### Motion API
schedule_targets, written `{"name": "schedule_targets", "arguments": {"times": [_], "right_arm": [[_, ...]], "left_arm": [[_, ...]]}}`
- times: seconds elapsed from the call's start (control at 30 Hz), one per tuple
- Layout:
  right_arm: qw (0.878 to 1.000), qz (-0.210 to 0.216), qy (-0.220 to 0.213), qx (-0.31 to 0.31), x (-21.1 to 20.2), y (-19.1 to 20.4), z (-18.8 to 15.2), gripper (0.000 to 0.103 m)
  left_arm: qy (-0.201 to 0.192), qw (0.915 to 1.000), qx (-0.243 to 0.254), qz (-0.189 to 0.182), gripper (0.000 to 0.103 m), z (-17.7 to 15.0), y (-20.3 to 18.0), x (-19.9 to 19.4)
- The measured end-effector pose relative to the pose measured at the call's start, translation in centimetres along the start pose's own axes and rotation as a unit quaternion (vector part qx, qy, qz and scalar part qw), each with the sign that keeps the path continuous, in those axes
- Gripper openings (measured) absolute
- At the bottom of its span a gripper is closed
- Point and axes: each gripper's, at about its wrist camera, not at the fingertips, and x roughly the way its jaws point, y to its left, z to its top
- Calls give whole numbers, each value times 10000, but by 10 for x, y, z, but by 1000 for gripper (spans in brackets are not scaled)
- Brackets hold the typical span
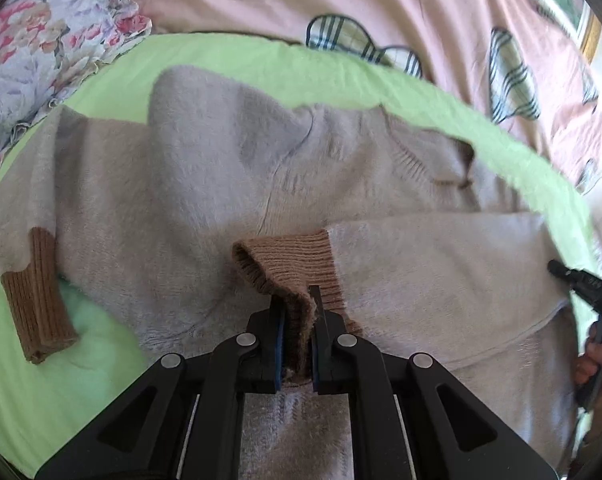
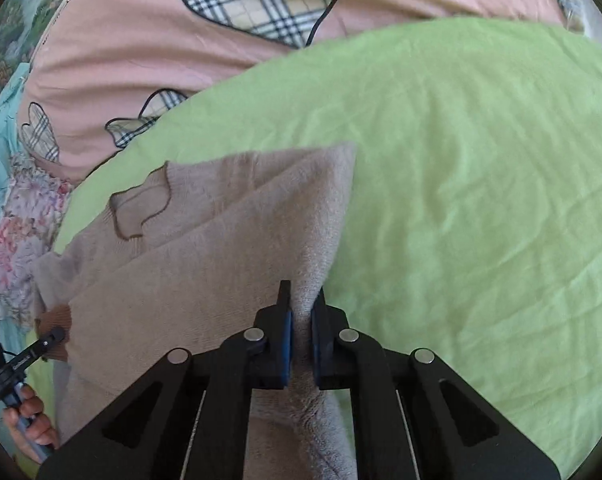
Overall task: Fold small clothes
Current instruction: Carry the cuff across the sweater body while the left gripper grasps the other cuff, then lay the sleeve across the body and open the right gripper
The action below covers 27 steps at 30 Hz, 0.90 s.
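Sweater [image 1: 205, 184] bears no readable label.

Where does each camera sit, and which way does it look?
Left wrist: on the left gripper, looking down along its fingers at the brown cuff it pinches; the right gripper and a hand show at the right edge.
Right wrist: on the right gripper, looking down at the sweater edge it pinches; the left gripper's tip and a hand show at lower left.
Both share the sweater, green sheet and pink quilt.

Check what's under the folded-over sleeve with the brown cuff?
The sleeve lies across the sweater body; the left gripper pinches its brown cuff. Green sheet beneath is covered there.
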Motion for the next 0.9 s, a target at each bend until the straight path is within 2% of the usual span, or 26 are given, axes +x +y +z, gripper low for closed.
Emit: {"name": "schedule_targets", "arguments": {"times": [0.07, 0.13, 0.17, 0.2, 0.27, 0.37, 0.5, 0.57, 0.67, 0.73, 0.77, 0.8, 0.83, 0.87, 0.9], "right_arm": [[9997, -170, 193, 16, 8, -1, -1, 9], [9995, -263, 125, 88, 2, 2, -4, 23], [9995, -277, 46, 154, -7, 3, -6, 28], [9996, -186, -58, 223, -16, 6, -9, 36], [9991, 185, -272, 280, -37, 14, -20, 46], [9975, 597, -287, 248, -56, 27, -43, 48], [9944, 1011, 65, 308, -55, 47, -76, 48], [9928, 1135, 227, 300, -53, 56, -89, 48], [9896, 1350, 420, 280, -50, 71, -107, 48], [9885, 1403, 496, 277, -48, 79, -114, 48], [9877, 1442, 530, 274, -48, 82, -117, 48], [9871, 1475, 550, 285, -48, 84, -119, 48], [9869, 1492, 549, 290, -50, 85, -122, 48], [9868, 1494, 550, 285, -52, 86, -124, 48], [9868, 1499, 553, 281, -53, 87, -125, 48]], "left_arm": [[144, 9998, -73, 80, 23, -3, 3, 2], [93, 9997, -211, -47, 28, -7, 12, -10], [61, 9997, -238, -41, 35, -10, 16, -16], [-14, 9997, -260, 10, 42, -15, 22, -26], [-136, 9992, -321, 181, 49, -24, 35, -42], [-211, 9974, -469, 499, 52, -38, 59, -60], [-298, 9939, -708, 785, 57, -42, 94, -77], [-314, 9929, -776, 844, 58, -37, 105, -78], [-348, 9917, -665, 1048, 68, -18, 111, -68], [-238, 9907, -632, 1178, 68, -9, 115, -53], [-148, 9909, -636, 1180, 63, -5, 117, -44], [9, 9904, -629, 1231, 39, -2, 121, -32], [165, 9891, -617, 1325, 23, -1, 125, -23], [165, 9879, -606, 1419, 13, -1, 130, -20], [112, 9890, -605, 1347, 7, -1, 133, -23]]}}
